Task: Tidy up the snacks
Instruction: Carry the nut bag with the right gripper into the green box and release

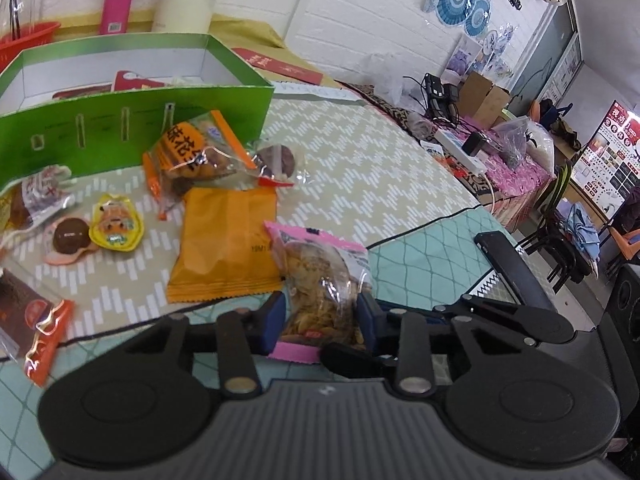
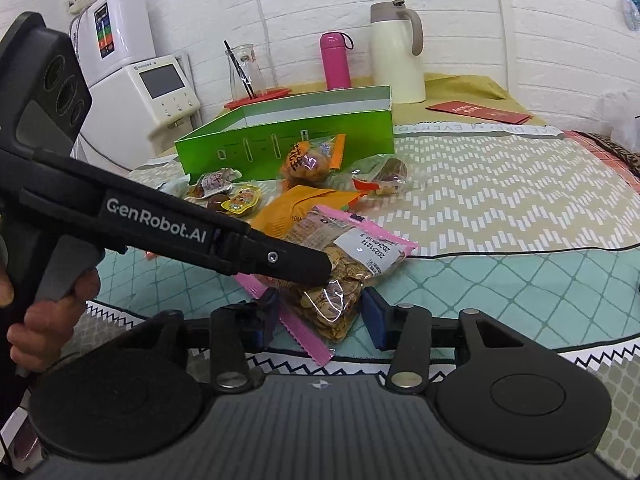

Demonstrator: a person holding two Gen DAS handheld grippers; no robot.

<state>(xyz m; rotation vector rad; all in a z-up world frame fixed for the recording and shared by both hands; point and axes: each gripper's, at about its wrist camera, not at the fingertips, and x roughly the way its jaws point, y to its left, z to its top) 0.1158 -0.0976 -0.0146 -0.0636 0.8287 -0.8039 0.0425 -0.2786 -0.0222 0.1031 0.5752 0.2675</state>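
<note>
Pink-edged and clear in the middle, the snack bag (image 1: 320, 276) is seen clamped between the blue pads (image 1: 274, 320) of the left claw (image 1: 322, 320), which press on both of its sides near its lower end. The bag lies on the teal quilted cloth (image 1: 420, 264), just beside an orange packet (image 1: 226, 244). The right claw (image 2: 320, 316) is held partly open around the same bag, its pads standing close to the bag's sides; contact cannot be told. Other wrapped snacks (image 1: 196, 152) are scattered in front of the green box (image 1: 132, 120), inside which a few packets are visible. A pink bottle (image 2: 335, 60) and a cream jug (image 2: 396, 52) are shown behind the box.
</note>
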